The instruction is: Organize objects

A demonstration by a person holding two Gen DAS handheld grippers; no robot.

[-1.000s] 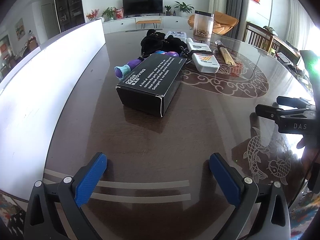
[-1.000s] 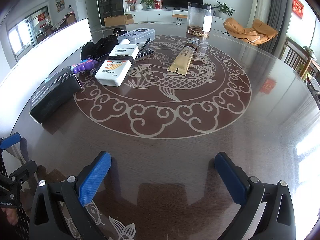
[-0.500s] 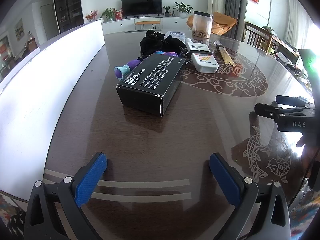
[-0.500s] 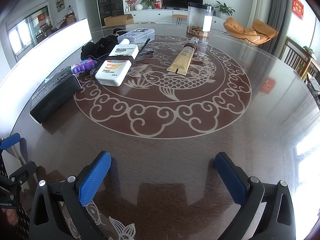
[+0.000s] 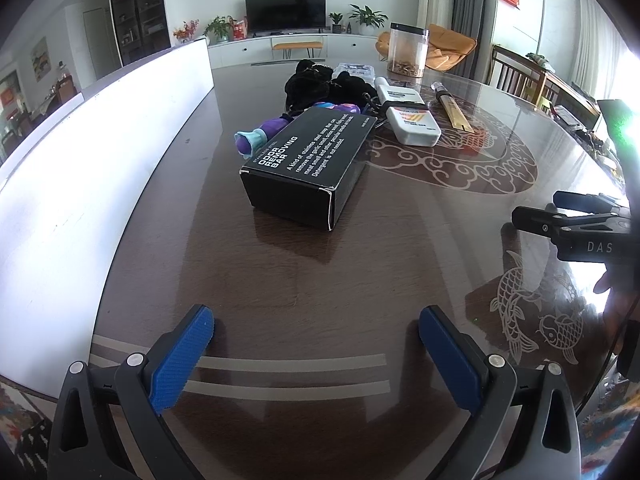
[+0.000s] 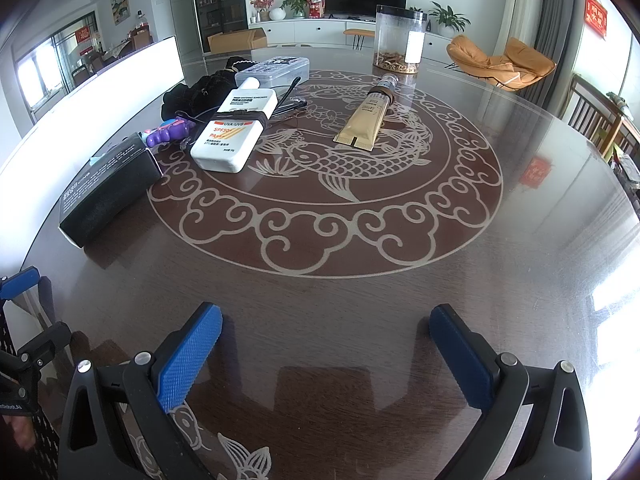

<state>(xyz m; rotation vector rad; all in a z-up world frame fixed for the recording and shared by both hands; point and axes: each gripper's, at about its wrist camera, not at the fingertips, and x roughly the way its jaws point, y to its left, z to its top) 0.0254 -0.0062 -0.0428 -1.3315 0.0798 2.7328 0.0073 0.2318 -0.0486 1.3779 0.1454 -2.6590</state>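
A black box point(image 5: 308, 168) printed "ODOR REMOVING BAR" lies on the dark round table, ahead of my left gripper point(image 5: 316, 344), which is open and empty. It also shows in the right wrist view point(image 6: 108, 192). Behind it lie a purple toy point(image 5: 264, 130), a white sunscreen bottle point(image 6: 234, 132), a gold tube point(image 6: 366, 120), a clear plastic case point(image 6: 272, 70) and a black cloth bundle point(image 6: 200, 94). My right gripper point(image 6: 326, 344) is open and empty over the table's near edge, far from all of them.
A clear jar point(image 6: 400, 42) with brown bits stands at the table's far side. A long white panel point(image 5: 80, 168) runs along the left edge. Wooden chairs point(image 6: 600, 120) stand at the right. The right gripper shows at the left wrist view's right edge point(image 5: 576, 220).
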